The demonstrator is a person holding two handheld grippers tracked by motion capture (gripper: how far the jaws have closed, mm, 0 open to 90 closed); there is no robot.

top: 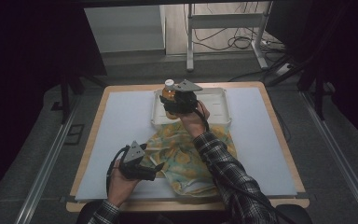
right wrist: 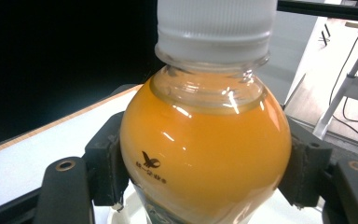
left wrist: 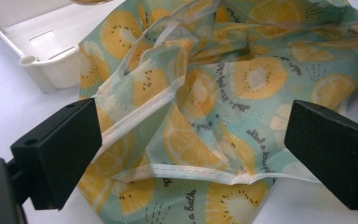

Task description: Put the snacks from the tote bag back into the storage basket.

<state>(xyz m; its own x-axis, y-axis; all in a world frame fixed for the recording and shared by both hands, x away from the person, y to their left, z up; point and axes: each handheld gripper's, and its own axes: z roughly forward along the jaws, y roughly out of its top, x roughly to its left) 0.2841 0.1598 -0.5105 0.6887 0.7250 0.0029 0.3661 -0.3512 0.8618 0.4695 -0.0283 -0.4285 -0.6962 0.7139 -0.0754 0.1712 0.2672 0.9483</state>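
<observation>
Gripping a small bottle of orange drink (right wrist: pixel 205 154) by its rounded shoulder, the right gripper (top: pixel 179 103) has its two black jaws pressed against opposite sides of the bottle, which stands upright between them. The bottle's white screw cap (right wrist: pixel 216 28) rises above the jaws, the liquid reaches up into the neck, and a small dark bird logo is printed on the clear plastic. In the high view the bottle (top: pixel 169 92) sits at the left part of a white tray (top: pixel 216 108), though whether its base rests on the tray floor or hangs just above it cannot be told. The tray lies at the far middle of the tabletop (top: pixel 261 140), which is covered by a pale sheet inside a wooden edge.

Just in front of the tray, touching its near rim, lies a crumpled cloth bag (top: pixel 186 158) printed with lemon and kiwi slices on a pale green ground. The person's right forearm, in a checked sleeve (top: pixel 223 172), reaches over this bag to the bottle.

The left gripper (top: pixel 137 165) is at the bag's left edge, near the front of the tabletop. In the left gripper view its jaws stand wide apart on either side of the bag's folded, white-hemmed rim (left wrist: pixel 186 140), not pinching the fabric. A corner of the white tray (left wrist: pixel 42 56) shows beyond the bag there.
</observation>
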